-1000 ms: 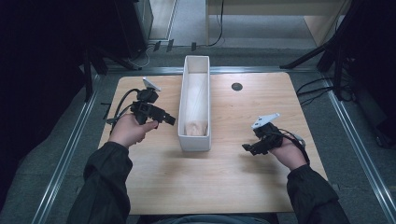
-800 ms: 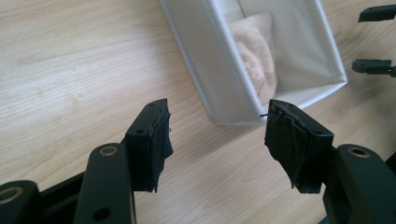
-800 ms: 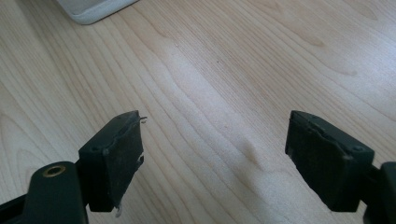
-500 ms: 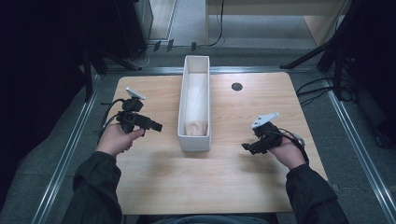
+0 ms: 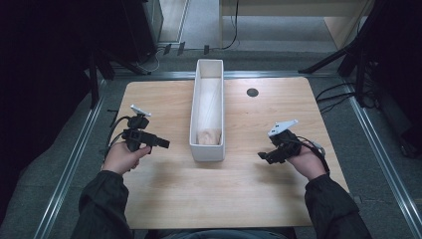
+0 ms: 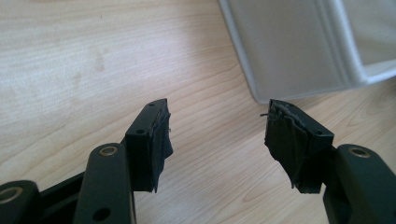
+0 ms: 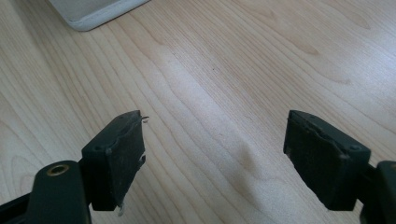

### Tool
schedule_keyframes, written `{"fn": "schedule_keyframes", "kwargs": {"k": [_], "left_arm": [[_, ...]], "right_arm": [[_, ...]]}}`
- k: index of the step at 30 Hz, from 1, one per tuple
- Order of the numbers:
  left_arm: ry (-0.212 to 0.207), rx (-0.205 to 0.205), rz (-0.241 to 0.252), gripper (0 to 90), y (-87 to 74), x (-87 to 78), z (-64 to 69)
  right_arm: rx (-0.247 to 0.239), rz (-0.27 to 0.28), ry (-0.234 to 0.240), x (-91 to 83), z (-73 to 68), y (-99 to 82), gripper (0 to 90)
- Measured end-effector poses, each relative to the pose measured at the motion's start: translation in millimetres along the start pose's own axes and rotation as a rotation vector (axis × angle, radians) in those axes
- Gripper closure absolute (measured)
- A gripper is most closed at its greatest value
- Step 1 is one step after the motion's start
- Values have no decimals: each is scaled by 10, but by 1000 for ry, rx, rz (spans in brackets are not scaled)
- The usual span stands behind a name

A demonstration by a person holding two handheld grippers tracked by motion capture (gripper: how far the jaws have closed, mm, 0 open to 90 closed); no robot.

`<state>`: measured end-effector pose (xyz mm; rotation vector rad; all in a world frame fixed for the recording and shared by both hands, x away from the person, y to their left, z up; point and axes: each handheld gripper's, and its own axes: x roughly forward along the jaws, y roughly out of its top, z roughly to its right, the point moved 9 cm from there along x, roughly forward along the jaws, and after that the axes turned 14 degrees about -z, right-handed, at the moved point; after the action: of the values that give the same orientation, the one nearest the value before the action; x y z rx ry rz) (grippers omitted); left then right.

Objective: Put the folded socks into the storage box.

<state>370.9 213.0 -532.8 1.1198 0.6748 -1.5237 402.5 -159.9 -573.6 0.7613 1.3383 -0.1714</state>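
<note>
A long white bin stands upright along the middle of the wooden table, with a pale beige object lying inside at its near end. The left gripper hovers just left of the bin's near corner, jaws spread wide and empty. The right gripper sits farther off to the bin's right, jaws likewise wide apart over bare wood, holding nothing.
</note>
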Motion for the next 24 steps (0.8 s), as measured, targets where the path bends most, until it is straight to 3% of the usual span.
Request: {"fn": "schedule_keyframes", "kwargs": {"k": [8,14,18,21,24], "left_arm": [[-13,-21,-10,391,-114,151,-130],[-32,-13,5,389,-148,205,-189],[-13,-27,1,389,-193,252,-255],[23,-15,6,389,-228,267,-285],[17,-20,3,388,-273,300,-301]], "right_arm": [[-1,-4,0,5,4,-3,207],[-2,-7,0,7,-1,-4,207],[-1,-9,0,10,2,-7,207],[0,-11,2,12,0,-8,207],[-1,-14,2,16,-7,-7,207]]}}
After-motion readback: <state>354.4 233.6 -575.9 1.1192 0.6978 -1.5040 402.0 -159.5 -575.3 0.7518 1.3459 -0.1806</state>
